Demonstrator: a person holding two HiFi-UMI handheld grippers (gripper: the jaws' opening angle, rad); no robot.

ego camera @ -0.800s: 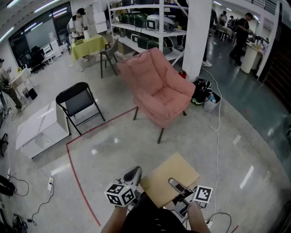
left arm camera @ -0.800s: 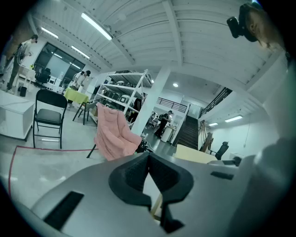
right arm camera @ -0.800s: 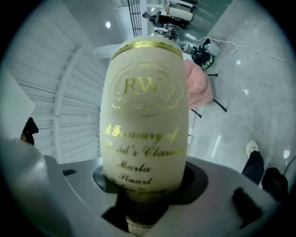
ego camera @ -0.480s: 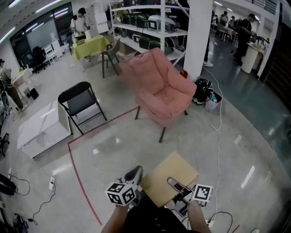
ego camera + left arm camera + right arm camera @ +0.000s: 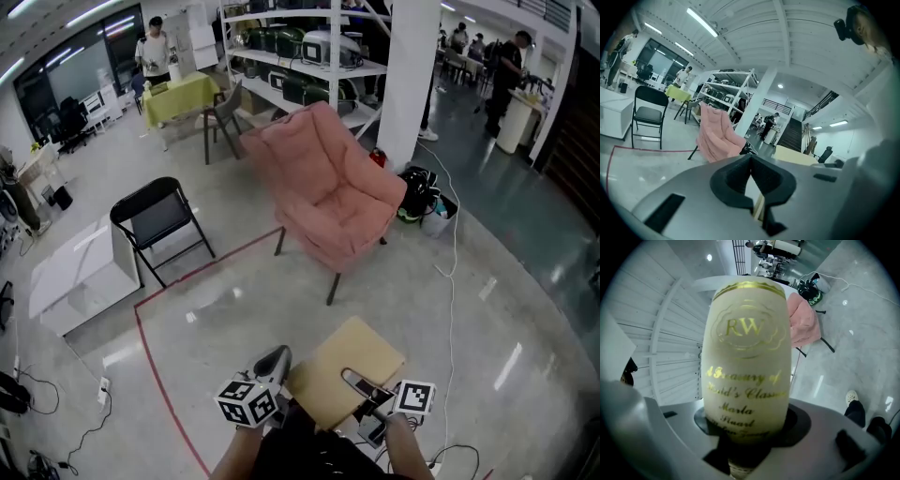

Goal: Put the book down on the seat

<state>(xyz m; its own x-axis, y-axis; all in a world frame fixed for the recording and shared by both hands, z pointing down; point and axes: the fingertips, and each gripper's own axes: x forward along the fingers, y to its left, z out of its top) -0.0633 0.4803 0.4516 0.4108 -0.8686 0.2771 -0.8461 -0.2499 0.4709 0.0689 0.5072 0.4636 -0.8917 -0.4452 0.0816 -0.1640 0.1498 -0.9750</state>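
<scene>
A tan hardcover book (image 5: 347, 368) is held flat low in the head view, in front of the person's body. My right gripper (image 5: 361, 383) is shut on it, one jaw lying across the cover. In the right gripper view the gold-lettered spine (image 5: 746, 366) fills the space between the jaws. My left gripper (image 5: 275, 360) meets the book's left corner, and a thin cream edge (image 5: 759, 206) sits pinched between its dark pads. The pink armchair (image 5: 328, 187) stands further ahead on the floor, its seat (image 5: 345, 214) bare. It also shows in the left gripper view as the armchair (image 5: 717, 138).
A black folding chair (image 5: 157, 214) and a white low bench (image 5: 75, 272) stand to the left. Red tape (image 5: 150, 347) marks the floor. A white pillar (image 5: 410, 75), metal shelves (image 5: 300, 56) and bags (image 5: 417, 199) with a cable lie behind the armchair. People stand far off.
Both grippers keep the book in nearly the same spot. The head view has shifted slightly, and a person by the yellow table at the back has moved.
</scene>
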